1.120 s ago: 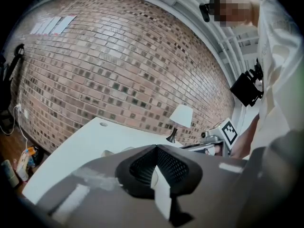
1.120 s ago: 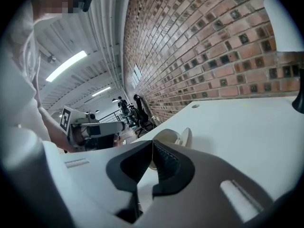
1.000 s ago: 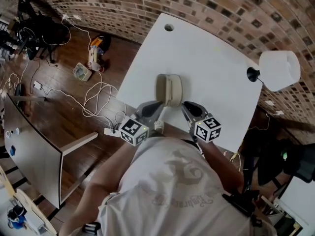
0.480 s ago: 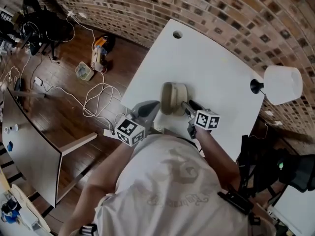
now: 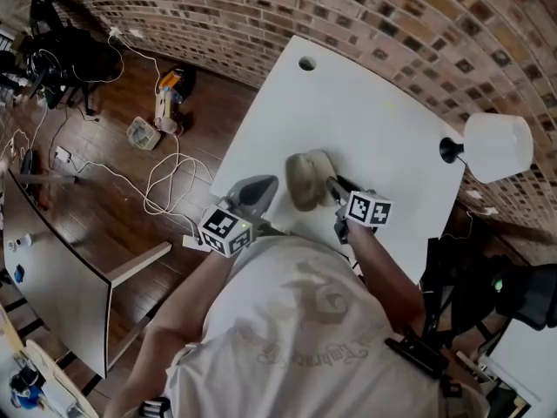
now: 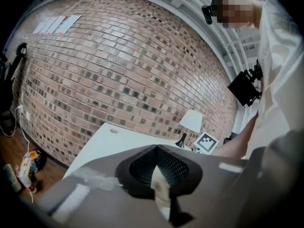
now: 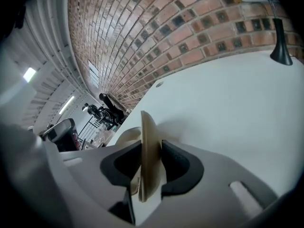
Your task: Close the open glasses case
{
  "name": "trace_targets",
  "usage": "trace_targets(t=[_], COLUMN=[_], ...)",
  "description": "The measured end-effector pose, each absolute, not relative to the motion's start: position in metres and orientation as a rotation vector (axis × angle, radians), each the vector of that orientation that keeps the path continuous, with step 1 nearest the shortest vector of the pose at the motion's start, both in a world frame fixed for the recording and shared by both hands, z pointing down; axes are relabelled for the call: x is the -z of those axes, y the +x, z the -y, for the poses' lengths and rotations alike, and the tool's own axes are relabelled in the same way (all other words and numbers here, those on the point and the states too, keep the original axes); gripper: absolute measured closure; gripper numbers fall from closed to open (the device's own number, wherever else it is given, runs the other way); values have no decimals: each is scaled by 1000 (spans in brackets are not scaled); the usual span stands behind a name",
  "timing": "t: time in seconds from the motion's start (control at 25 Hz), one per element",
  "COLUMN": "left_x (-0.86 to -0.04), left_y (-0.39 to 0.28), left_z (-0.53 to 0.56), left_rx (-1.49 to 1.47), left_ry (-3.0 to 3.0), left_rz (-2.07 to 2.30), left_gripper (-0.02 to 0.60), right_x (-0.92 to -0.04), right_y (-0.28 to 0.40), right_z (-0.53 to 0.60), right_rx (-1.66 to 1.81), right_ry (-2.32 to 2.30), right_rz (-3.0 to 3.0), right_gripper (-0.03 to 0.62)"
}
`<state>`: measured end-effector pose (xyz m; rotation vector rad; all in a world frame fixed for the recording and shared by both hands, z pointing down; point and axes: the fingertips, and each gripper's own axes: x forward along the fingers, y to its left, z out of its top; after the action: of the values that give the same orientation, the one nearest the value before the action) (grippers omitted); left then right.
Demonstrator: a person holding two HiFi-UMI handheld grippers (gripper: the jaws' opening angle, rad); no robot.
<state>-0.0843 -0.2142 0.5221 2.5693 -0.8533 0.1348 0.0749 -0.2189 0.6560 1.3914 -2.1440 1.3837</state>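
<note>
A beige glasses case (image 5: 305, 179) lies near the front edge of the white table (image 5: 374, 103). My right gripper (image 5: 333, 184) reaches in from the case's right side. In the right gripper view the thin lid (image 7: 148, 146) stands on edge between the dark pads, with the case's other half (image 7: 127, 136) behind on the left. The jaws have just been closing and now pinch this lid. My left gripper (image 5: 265, 184) hovers just left of the case, apart from it. In the left gripper view its fingertips (image 6: 156, 148) meet, with nothing held.
A white-shaded lamp (image 5: 492, 144) on a black stand sits at the table's right edge. A round cable hole (image 5: 306, 63) is at the far corner. Cables (image 5: 165, 181) and small items lie on the wooden floor to the left. A brick wall runs behind the table.
The right gripper came in from the near edge to the case's right side and took hold of the lid. The left gripper drew back a little to the left of the case.
</note>
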Motion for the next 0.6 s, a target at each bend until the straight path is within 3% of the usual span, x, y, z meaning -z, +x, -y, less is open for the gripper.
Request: trace_targets(t=[0.2, 0.6], left_x=[-526, -527], left_y=[-80, -70], left_z=[214, 209], left_rx=[-143, -147], left_ry=[2582, 2605], left_rz=[804, 747], left_gripper=[577, 577], right_x=[-635, -611], right_y=[74, 7], right_z=[222, 201], right_rx=[-1129, -693], right_ry=[1382, 1050], right_rz=[2150, 2291], right_gripper=[456, 391])
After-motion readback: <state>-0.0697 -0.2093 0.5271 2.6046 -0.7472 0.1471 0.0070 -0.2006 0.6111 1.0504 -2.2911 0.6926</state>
